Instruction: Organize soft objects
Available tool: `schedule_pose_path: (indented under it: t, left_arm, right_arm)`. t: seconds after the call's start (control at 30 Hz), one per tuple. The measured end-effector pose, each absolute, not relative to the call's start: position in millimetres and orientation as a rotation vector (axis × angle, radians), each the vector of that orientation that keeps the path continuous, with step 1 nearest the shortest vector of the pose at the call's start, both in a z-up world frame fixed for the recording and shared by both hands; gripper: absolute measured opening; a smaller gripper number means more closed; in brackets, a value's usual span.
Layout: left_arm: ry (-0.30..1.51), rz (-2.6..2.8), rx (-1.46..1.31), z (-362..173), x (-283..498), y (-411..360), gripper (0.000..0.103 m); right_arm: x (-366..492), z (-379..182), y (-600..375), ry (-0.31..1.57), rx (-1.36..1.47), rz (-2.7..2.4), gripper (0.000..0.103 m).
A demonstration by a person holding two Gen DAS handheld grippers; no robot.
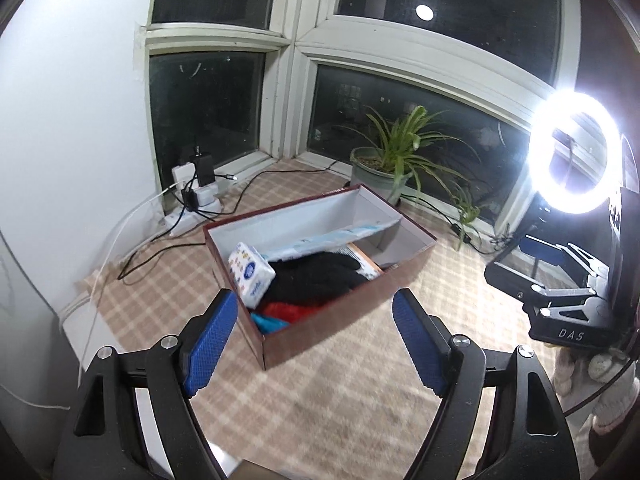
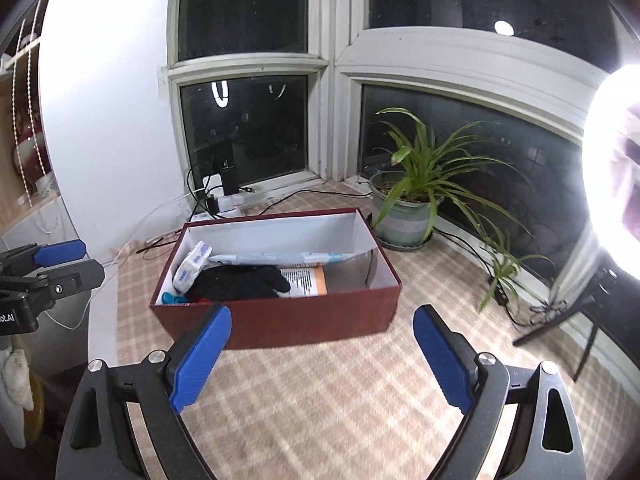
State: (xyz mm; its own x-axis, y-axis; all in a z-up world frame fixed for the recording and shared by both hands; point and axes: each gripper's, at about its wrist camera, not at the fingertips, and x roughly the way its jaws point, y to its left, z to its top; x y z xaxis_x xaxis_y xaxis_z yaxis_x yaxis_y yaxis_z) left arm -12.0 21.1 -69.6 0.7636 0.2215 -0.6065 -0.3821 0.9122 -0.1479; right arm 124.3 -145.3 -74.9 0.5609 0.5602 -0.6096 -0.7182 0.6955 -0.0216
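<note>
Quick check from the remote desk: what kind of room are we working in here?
Most likely a room in a home, at a window corner after dark. A potted plant stands by the dark windows, a power strip with chargers lies in the corner, and the box sits on a checked cloth.

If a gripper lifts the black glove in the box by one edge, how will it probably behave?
The black glove looks knitted and lies slumped over the other things in the dark red box, so it would probably hang limp and feel light. Its fuzzy surface should not slip much. Because it rests partly on the printed booklet, it may drag that a little.
</note>
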Motion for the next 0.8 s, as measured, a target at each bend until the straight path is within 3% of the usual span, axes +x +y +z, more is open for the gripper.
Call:
schedule_pose_path:
  t: [0.8]
  left_arm:
    - [0.631,0.306,-0.268,-61.1,-52.6,-17.4,0.081]
  right_arm:
    - [55.0,-70.2,-206.9,0.605,-0.236,0.667,0.095]
